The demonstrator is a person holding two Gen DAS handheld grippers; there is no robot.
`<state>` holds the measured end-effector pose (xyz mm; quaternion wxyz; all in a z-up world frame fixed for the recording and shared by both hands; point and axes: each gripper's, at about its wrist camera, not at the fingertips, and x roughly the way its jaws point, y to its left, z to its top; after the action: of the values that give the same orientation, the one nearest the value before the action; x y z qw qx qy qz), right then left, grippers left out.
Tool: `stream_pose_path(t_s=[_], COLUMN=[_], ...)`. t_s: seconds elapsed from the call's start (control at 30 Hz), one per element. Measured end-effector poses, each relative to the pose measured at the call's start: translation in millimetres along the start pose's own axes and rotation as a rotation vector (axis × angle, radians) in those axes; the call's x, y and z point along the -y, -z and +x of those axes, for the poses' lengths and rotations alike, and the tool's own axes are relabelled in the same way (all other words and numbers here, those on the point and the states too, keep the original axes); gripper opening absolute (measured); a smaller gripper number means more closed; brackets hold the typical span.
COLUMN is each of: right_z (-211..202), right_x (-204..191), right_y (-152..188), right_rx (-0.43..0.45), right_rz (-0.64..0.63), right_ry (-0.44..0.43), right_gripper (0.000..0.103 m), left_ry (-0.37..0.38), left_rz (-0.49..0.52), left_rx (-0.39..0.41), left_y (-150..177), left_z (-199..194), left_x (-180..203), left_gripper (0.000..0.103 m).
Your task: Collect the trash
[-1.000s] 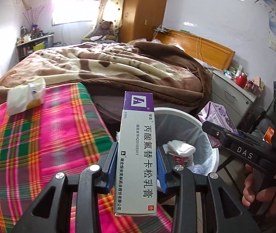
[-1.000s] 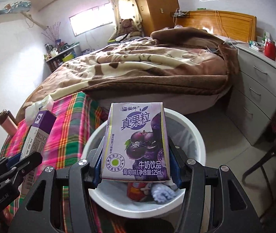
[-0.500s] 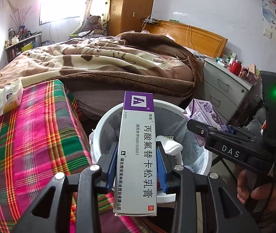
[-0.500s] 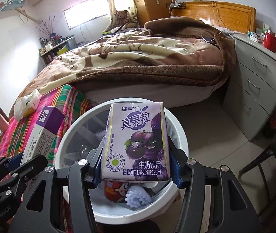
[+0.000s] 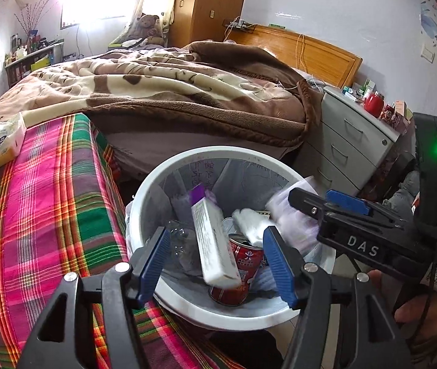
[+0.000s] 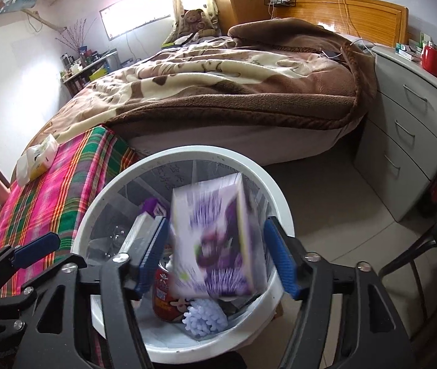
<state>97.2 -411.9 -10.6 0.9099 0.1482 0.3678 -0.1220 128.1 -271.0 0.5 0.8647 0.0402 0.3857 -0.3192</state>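
Both grippers hang over the white trash bin [image 5: 169, 172], and neither holds anything. The left gripper [image 5: 217, 261] has its jaws spread wide, blue pads apart, above the bin's near rim. Between them, not touching either pad, the long white ointment box [image 5: 214, 243] with a purple end is tilted inside the bin, purple end toward the far wall, lower end over the red can [image 5: 240, 273]. It is blurred.

The right gripper [image 6: 215, 256] is likewise wide open. The purple grape milk carton [image 6: 218, 240] sits in the gap between its pads, heavily smeared (print unreadable), free of both pads and inside the bin's rim [image 6: 280, 196]. In the left wrist view the same carton is only a pale blur [image 5: 292, 221] by the bin's right wall, just under the tip of the right gripper.

At the bottom of the bin lie the red can, a crumpled white wrapper [image 5: 249, 221], a clear plastic piece [image 5: 181, 243] and a pale blue knobbly ball [image 6: 204, 313].

The bin stands against the right edge of the plaid cloth [image 5: 40, 215]. A tissue pack [image 5: 3, 144] lies at the cloth's far left corner, near the brown blanket [image 5: 187, 92] on the bed. A grey drawer unit [image 6: 409, 129] stands to the right of the bed
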Motion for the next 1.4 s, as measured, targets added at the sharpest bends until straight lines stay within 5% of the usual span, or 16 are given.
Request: stream_pose_path(t_s=[0.47, 0.97, 1.4], right_z=[-29.6, -77.1, -92.3], right_x=[-9.0, -51.8, -63.3], right_y=[9.3, 48.2, 73.2], right_rx=[0.071, 0.210, 0.265], right_rz=[0.042, -0.051, -0.049], right_ry=[-0.019, -0.006, 0.015], right_gripper=[0.069, 0.069, 0.069], left_ry=[-0.015, -0.163, -0.193], left_rz=[-0.016, -0.014, -0.038], left_rx=[0.052, 0.180, 0.223], left_y=[7.7, 41.4, 65.9], left_z=[-32.5, -90.9, -109.6], left_x=[-8.0, -23.1, -33.8], left_gripper=[0.075, 0.082, 0.083])
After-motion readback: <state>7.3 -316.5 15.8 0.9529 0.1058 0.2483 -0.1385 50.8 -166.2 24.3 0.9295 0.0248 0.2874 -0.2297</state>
